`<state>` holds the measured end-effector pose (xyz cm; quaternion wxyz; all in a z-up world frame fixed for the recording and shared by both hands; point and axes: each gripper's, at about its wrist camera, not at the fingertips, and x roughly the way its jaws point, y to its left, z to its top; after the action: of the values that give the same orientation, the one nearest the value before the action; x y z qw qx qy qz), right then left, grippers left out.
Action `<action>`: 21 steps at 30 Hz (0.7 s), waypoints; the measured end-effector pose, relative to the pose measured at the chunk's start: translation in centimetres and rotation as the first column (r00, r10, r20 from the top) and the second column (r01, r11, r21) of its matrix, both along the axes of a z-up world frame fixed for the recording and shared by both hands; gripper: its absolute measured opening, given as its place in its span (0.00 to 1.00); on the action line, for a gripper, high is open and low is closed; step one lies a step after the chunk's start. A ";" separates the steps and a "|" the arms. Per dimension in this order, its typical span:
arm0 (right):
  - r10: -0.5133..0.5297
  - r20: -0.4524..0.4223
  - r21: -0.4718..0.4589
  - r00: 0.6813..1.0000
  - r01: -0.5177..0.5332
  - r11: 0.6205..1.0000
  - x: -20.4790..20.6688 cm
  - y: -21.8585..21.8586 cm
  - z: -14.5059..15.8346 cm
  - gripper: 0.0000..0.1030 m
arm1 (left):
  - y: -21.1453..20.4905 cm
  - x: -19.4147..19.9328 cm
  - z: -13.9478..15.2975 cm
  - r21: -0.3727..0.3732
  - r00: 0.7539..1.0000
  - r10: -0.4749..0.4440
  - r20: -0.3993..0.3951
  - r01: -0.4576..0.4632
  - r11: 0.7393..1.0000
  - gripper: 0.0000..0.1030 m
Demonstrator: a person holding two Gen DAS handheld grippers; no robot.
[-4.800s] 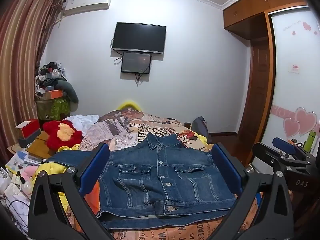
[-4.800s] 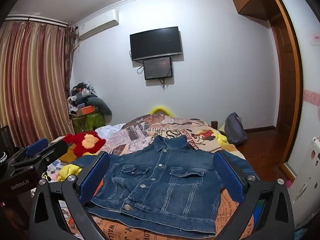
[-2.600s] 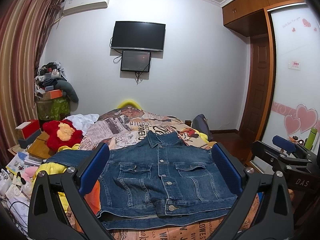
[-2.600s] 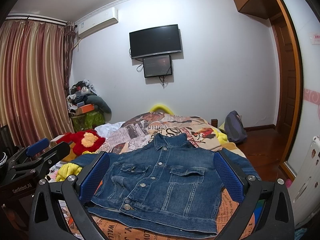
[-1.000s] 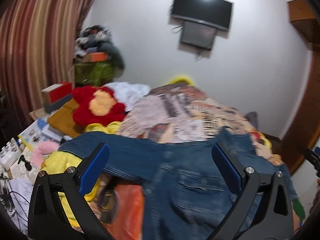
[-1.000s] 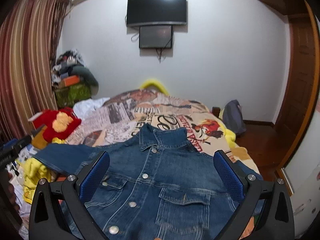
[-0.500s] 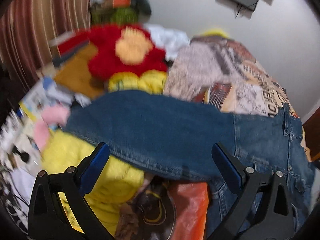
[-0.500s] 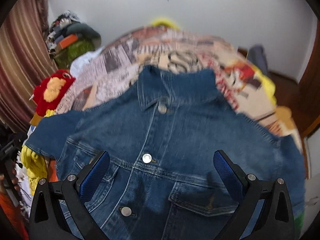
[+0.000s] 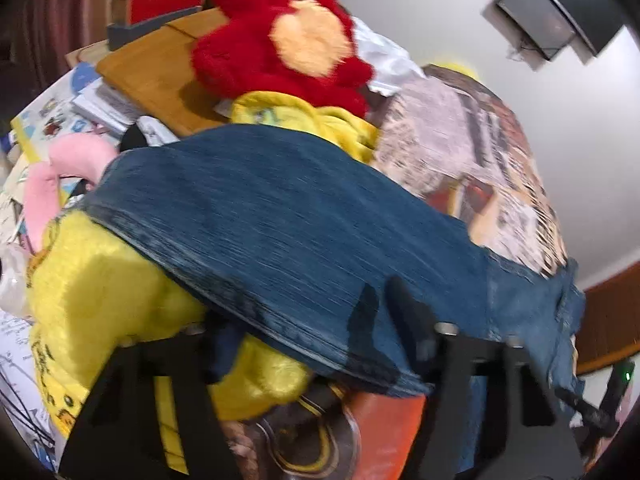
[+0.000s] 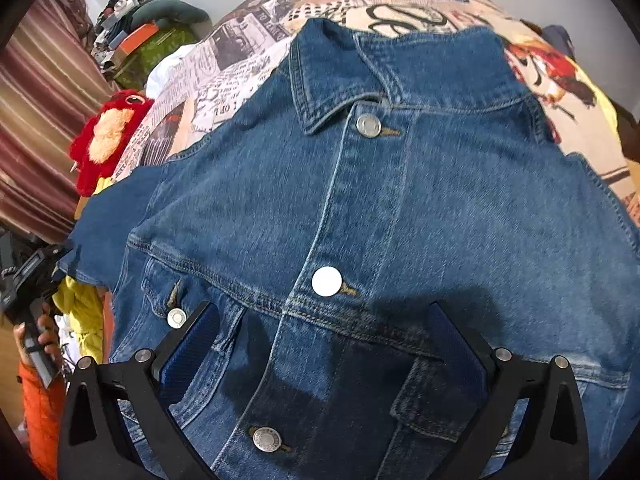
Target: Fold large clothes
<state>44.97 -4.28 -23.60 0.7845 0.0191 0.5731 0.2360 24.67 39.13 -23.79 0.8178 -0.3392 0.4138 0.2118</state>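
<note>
Denim jacket, front side up and buttoned, spread on a bed with a newsprint-pattern cover. Right gripper: jaws spread wide and holding nothing, poised just above the jacket's chest; a metal button lies just beyond them, the collar farther off. Left gripper: jaws have just been closing, with the lower edge of the jacket's sleeve between them; motion blur hides whether the pads already press on the cloth, so a grip cannot be told. Beneath and beside the sleeve, a yellow plush item; beyond it, a red plush toy. At the far left of the right view, a hand holding the left gripper's handle.
</note>
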 end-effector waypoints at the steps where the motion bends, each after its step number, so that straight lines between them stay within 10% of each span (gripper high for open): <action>1: -0.001 -0.002 0.000 1.000 0.001 1.000 0.0 0.0 0.0 1.00 | 0.2 0.1 0.0 0.014 1.000 0.012 -0.010 -0.012 1.000 0.44; 6: 0.012 -0.025 0.005 1.000 -0.011 1.000 -0.5 -0.1 0.4 1.00 | -1.1 0.6 1.8 0.180 0.997 0.000 -0.080 0.015 0.984 0.19; 10: 0.005 -0.026 0.018 1.000 -0.005 1.000 -1.2 -1.1 1.2 1.00 | -4.2 1.0 5.2 0.364 0.993 -0.040 -0.108 0.077 0.928 0.14; 21: -0.028 0.085 0.024 0.996 0.026 0.999 -3.2 -5.3 5.7 1.00 | -13.9 3.9 14.9 0.549 0.954 -0.296 0.040 0.226 0.805 0.06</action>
<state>41.78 -9.58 -17.88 0.8112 0.0255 0.5360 0.2326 28.53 25.26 -8.92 0.9252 -0.0483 0.3289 0.1833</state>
